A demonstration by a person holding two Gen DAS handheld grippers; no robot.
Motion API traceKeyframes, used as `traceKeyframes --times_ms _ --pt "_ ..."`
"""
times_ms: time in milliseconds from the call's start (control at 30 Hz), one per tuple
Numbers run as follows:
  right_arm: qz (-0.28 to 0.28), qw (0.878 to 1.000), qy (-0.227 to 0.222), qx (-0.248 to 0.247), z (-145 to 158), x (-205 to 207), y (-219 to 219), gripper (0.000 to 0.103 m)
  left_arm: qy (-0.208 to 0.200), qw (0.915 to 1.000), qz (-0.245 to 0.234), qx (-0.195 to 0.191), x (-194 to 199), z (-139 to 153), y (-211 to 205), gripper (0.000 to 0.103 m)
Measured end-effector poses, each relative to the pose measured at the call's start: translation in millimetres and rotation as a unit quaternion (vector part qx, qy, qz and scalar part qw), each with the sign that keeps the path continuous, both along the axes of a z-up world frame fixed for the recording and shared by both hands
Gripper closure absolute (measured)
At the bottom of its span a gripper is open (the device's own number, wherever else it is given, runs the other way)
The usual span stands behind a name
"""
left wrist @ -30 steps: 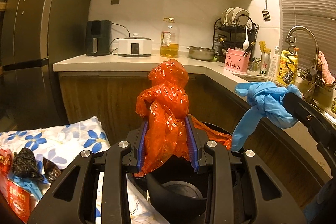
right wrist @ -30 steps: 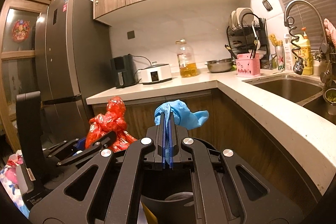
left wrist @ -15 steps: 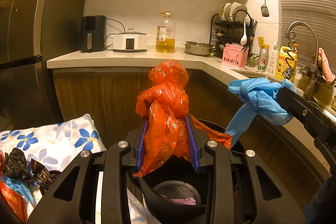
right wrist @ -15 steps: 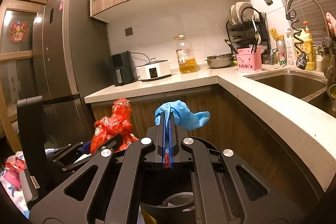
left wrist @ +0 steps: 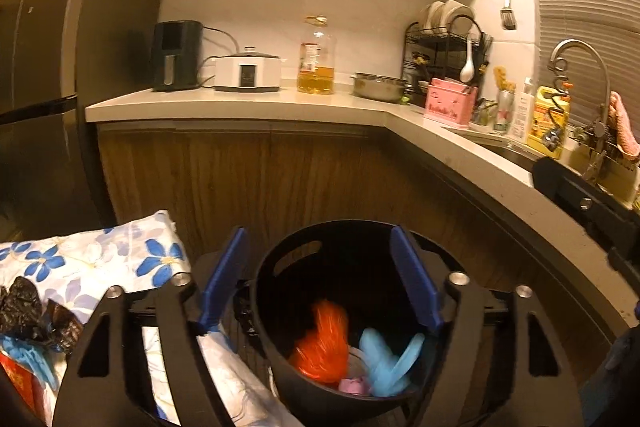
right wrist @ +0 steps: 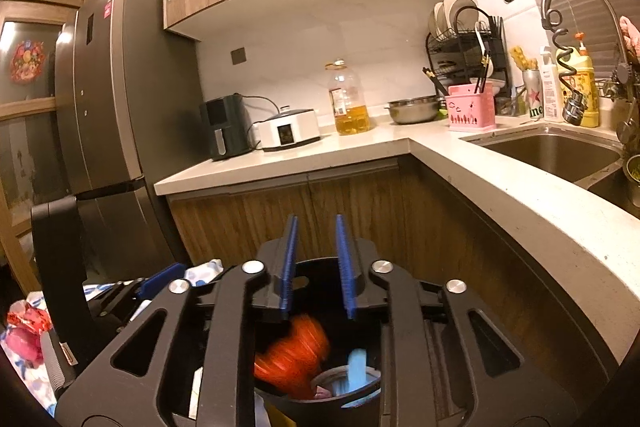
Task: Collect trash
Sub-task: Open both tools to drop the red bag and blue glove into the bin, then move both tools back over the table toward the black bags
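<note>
A black round bin (left wrist: 280, 263) (right wrist: 320, 267) stands on the floor below both grippers. Inside it lie an orange plastic bag (left wrist: 322, 343) (right wrist: 294, 355), blurred by motion, and a blue glove (left wrist: 386, 359) (right wrist: 356, 367). My left gripper (left wrist: 318, 237) hangs over the bin, its jaws opening wide with nothing between them. My right gripper (right wrist: 316, 223) is also above the bin, its jaws opening a little, with nothing between the blue pads. A flowered cloth (left wrist: 92, 263) at the left carries black crumpled wrappers (left wrist: 24, 311) and red trash (left wrist: 16, 383).
A wooden cabinet front (left wrist: 280, 179) and a white L-shaped counter (left wrist: 280, 103) rise behind the bin. The counter holds an air fryer, a cooker, an oil bottle, a dish rack and a sink (right wrist: 552, 151). A dark fridge (right wrist: 108, 99) stands at the left.
Both grippers have let go: the orange bag left the left gripper and the blue glove left the right, and both have dropped into the bin. Both pairs of jaws now stand apart.
</note>
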State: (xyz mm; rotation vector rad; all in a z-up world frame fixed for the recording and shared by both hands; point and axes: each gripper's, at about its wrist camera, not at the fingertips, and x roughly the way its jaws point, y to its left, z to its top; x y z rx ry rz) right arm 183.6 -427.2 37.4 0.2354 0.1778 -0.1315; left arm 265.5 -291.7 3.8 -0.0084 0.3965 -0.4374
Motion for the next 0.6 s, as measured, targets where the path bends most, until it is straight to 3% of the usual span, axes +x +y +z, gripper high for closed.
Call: traceKeyframes --times_ms 167,267,433,600 --pt "-0.006 1.000 0.008 0.006 -5.6 -5.1 1.2 0.047 0.007 0.9995 0.029 -0.009 -0.8 -1.4 17.5 0.015" --pt "-0.004 1.000 0.014 0.004 -7.4 -7.9 4.6 0.034 0.004 0.9988 0.049 0.005 -6.7 -3.5 26.6 0.010" --pt "-0.005 1.000 0.021 0.001 -9.2 -16.6 12.9 0.022 0.006 0.9968 0.079 0.015 -20.5 -5.4 45.6 0.006" --pt "-0.010 1.000 0.025 0.000 -10.2 -29.0 21.6 0.017 0.003 0.9940 0.106 0.027 -36.4 -7.0 64.3 0.006"
